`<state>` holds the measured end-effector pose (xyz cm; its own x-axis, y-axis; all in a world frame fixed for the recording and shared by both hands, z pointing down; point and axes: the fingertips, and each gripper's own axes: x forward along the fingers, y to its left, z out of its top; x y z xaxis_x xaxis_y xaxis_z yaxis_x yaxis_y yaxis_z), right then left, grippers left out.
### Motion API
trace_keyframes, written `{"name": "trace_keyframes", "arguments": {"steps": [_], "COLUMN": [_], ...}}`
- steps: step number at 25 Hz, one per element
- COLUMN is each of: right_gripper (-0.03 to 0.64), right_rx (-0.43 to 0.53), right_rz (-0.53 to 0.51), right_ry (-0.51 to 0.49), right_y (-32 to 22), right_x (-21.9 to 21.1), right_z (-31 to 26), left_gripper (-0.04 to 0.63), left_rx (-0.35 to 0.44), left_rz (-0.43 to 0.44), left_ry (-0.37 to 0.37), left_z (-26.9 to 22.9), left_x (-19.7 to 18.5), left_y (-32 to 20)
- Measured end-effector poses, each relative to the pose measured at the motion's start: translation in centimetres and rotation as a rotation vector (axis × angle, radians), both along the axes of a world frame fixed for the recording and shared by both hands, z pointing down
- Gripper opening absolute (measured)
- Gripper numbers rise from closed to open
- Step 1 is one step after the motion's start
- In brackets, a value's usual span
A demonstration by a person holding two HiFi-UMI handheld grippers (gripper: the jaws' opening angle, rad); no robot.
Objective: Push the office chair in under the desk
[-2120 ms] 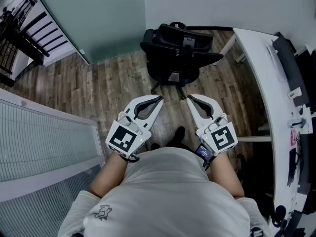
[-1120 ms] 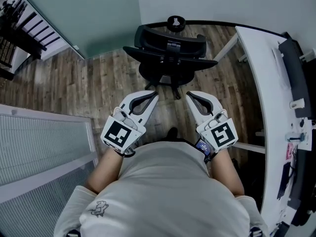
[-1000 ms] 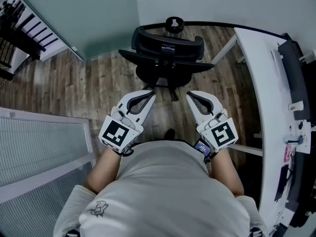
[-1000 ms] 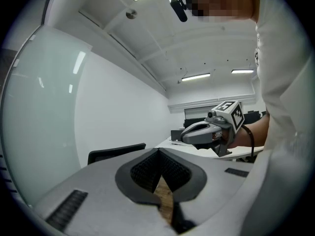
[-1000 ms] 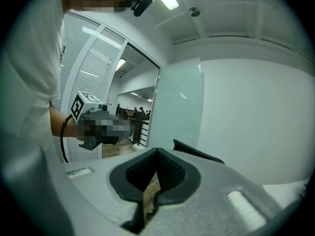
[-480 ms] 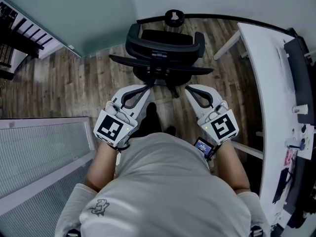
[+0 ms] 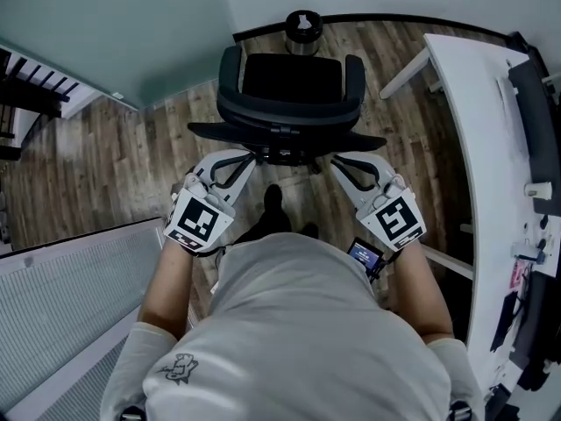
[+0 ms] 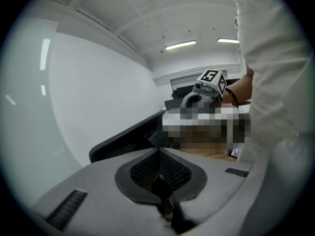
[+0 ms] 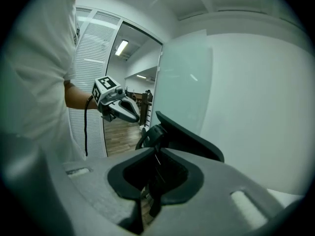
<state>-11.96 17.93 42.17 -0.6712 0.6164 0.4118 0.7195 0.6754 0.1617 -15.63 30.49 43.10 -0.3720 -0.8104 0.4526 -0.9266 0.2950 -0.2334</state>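
The black office chair (image 7: 289, 86) stands straight ahead with its backrest towards me. To its right runs the white desk (image 7: 469, 139). My left gripper (image 7: 252, 156) and right gripper (image 7: 336, 160) reach to the lower rear edge of the backrest, one on each side of its spine. I cannot tell whether they touch it. The left gripper (image 8: 159, 156) is shut and empty, with the chair's black edge (image 8: 125, 137) just beyond it. The right gripper (image 9: 157, 154) has just been opening a hair. It still looks shut, with nothing between its fingers, and the backrest (image 9: 194, 137) is close ahead.
A round black and silver object (image 7: 302, 26) stands on the wood floor behind the chair, by the wall. Dark equipment (image 7: 539, 86) lies on the desk's far side. A white louvred panel (image 7: 70, 305) fills the lower left. A frosted glass wall (image 7: 131, 24) is at the upper left.
I have stepped closer to the chair. Both grippers moved forward and down, from well short of the chair to its backrest's lower edge.
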Motion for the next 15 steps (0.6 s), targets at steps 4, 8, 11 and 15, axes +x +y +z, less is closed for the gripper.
{"name": "trace_keyframes", "arguments": {"steps": [4,8,11,15], "right_gripper": [0.051,0.083,0.112,0.141], "right_rx": [0.033,0.086,0.15,0.249], "right_rz": [-0.018,-0.023,-0.032,-0.043], "right_ry": [0.09,0.142,0.18,0.232], "right_y": [-0.4,-1.1,-1.8,-2.9], "right_x": [-1.6,-2.6,-3.2,-4.0], "right_z": [2.7,4.6,6.2,8.4], "left_gripper": [0.023,0.086,0.133,0.163], "left_rx": [-0.176,-0.267,-0.331,-0.452], "left_rz": [0.05,0.08,0.1,0.148], "left_ry": [-0.025,-0.01,-0.009,-0.012], "left_z": [3.7,6.0,7.3,9.3], "left_x": [-2.7,-4.7,-6.1,-7.8], "left_y": [1.4,2.8,4.0,5.9]}}
